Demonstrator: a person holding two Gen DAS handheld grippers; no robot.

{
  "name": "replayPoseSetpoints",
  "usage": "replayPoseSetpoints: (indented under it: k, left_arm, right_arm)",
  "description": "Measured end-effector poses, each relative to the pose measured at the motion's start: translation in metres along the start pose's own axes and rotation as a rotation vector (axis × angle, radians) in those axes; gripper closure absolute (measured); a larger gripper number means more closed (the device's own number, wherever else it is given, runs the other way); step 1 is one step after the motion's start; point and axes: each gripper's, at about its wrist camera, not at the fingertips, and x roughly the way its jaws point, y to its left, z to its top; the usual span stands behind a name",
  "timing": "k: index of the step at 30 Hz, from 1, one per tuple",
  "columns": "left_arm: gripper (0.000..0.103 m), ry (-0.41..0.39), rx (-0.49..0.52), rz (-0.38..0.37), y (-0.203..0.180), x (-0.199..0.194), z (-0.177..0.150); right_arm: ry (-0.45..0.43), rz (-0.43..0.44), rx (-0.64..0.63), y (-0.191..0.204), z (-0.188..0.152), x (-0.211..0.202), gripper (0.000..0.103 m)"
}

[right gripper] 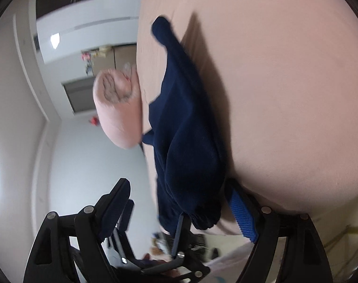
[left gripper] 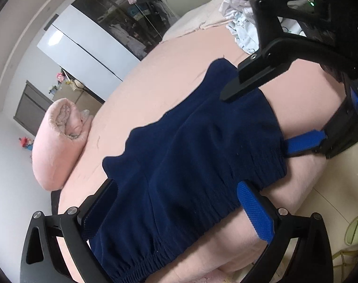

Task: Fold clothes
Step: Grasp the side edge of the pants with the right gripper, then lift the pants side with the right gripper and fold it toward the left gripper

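A broad pink bed (left gripper: 174,75) fills both wrist views, its sheet smooth, with a rolled pink quilt (left gripper: 58,139) lying at its far left edge and a heap of pale, unfolded laundry (left gripper: 240,21) near the head. Across the near part of the mattress hangs a pair of navy shorts (left gripper: 197,153), the elastic waistband gathered at the near edge and the leg hems reaching away toward the middle of the bed, so the garment's long axis runs from the lower foreground diagonally up into the bed. In the right wrist view the same shorts appear edge-on as a narrow dark strip, partly lifted, casting a shadow on the sheet. The left gripper (left gripper: 176,202) straddles the waistband with its blue-padded fingers (left gripper: 254,212) spread wide, the cloth lying between them rather than pinched. The right gripper (right gripper: 179,210), seen from the left wrist as a black frame entering from the upper right, is also at the waistband; its fingers likewise stand apart, one blue pad (right gripper: 243,214) beside the bunched elastic, and whether the cloth is caught cannot be told through the blur.
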Motion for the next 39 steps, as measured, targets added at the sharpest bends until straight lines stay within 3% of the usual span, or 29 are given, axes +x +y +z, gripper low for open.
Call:
replayPoseSetpoints:
  k: [5, 13, 19, 23, 25, 27, 28, 34, 39]
  left_arm:
    - [0.000, 0.012, -0.023, -0.024, 0.002, 0.001, 0.003]
    - [0.000, -0.010, -0.040, -0.058, 0.006, -0.002, 0.006]
    - [0.000, -0.040, -0.058, -0.154, 0.006, -0.007, 0.012]
    - [0.000, -0.065, -0.033, -0.188, -0.001, -0.008, 0.013]
    - [0.000, -0.076, -0.017, -0.202, -0.006, -0.008, 0.013]
    - [0.000, -0.080, 0.005, -0.205, -0.012, -0.007, 0.012]
    - [0.000, -0.080, 0.019, -0.200, -0.015, -0.006, 0.013]
    - [0.000, -0.113, 0.108, -0.150, -0.032, -0.008, 0.017]
    - [0.000, -0.112, 0.112, -0.144, -0.036, -0.003, 0.018]
  right_arm:
    - [-0.021, 0.025, 0.055, 0.002, 0.002, 0.005, 0.019]
    - [-0.011, 0.130, 0.012, 0.021, -0.002, 0.016, 0.019]
    - [0.006, 0.037, -0.050, 0.035, 0.010, 0.034, 0.019]
    - [0.024, -0.007, -0.026, 0.029, 0.017, 0.039, 0.031]
    - [0.041, -0.060, -0.031, 0.028, 0.019, 0.043, 0.058]
    - [0.057, -0.118, -0.038, 0.024, 0.022, 0.044, 0.072]
    - [0.058, -0.106, -0.034, 0.025, 0.022, 0.044, 0.075]
    - [0.073, -0.042, -0.040, 0.041, 0.023, 0.041, 0.079]
    - [0.094, -0.079, -0.102, 0.063, 0.027, 0.043, 0.079]
